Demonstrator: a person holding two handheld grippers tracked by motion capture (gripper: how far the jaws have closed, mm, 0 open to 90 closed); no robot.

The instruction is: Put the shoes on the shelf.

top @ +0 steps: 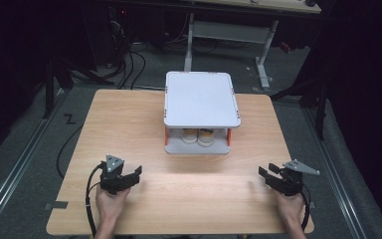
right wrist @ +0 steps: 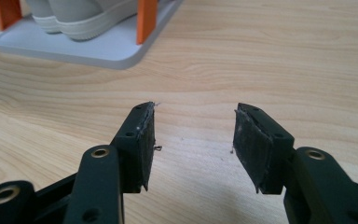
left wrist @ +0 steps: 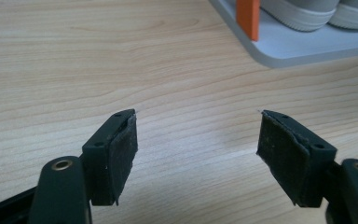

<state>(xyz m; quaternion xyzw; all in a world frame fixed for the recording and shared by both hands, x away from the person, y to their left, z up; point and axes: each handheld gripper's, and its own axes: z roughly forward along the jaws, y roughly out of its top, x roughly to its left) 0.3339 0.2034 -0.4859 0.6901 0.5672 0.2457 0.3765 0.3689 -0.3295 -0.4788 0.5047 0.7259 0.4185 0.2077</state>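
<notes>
Nearest me, at the front edge of the wooden table [top: 129, 124], I have both hands on the grippers. My left gripper [top: 137, 173] sits at the front left, jaws spread wide with bare tabletop between them; in the left gripper view its pads [left wrist: 123, 154] grip nothing. My right gripper [top: 264, 172] sits at the front right, likewise parted and empty, its pads [right wrist: 145, 144] clear of everything in the right gripper view. The two grippers are well apart, each angled inward toward the table's middle.

Farther on, at the centre toward the back of the table, stands a grey two-level rack [top: 201, 99] with orange posts [left wrist: 248, 16] at its corners. On its lower shelf I see a pair of pale shoes [top: 198, 136], side by side and touching or nearly so. Their long axes run front to back, one rounded end of each facing me; I cannot tell whether these are toes or heels. The top shelf is bare.
</notes>
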